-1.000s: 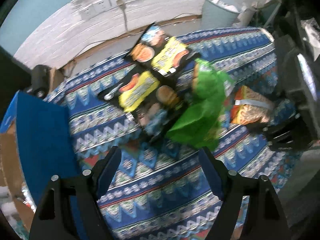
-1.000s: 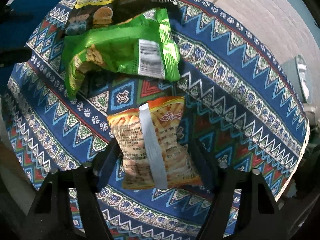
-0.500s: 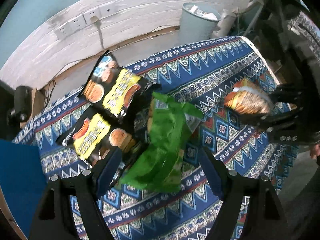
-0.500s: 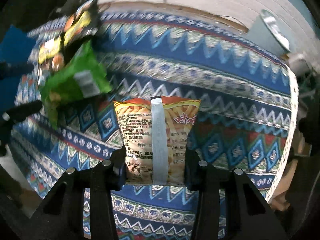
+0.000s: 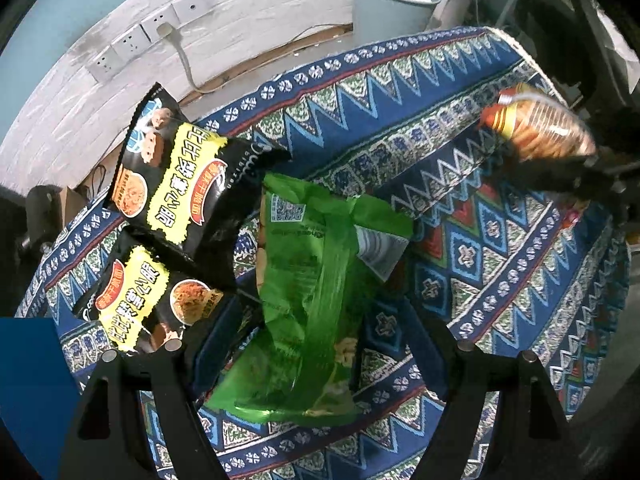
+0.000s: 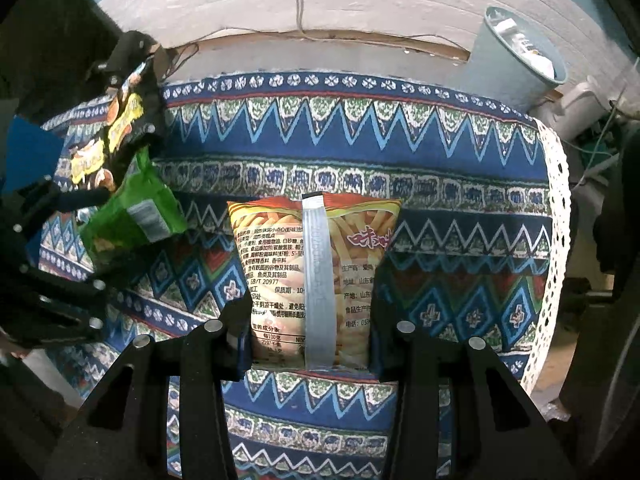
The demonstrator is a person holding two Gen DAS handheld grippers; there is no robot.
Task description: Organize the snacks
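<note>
Table w/ a woven blue zigzag-pattern cloth (image 6: 360, 128), lace-edged on its right side, stands by a white-painted brick wall (image 5: 240, 12) w/ sockets; a pale blue bin (image 6: 516, 52) sits beyond the cloth's far right corner. Right gripper (image 6: 312, 312) is clamped on a puffy orange fries bag (image 6: 316, 264) w/ silver back seam, above the cloth's near-middle. Left gripper (image 5: 316, 344) is spread apart, fingers either side of a crinkly green bag (image 5: 308, 300) on the cloth, not pressing it; two glossy black-yellow packs (image 5: 176, 188) lie at the cloth's left.
</note>
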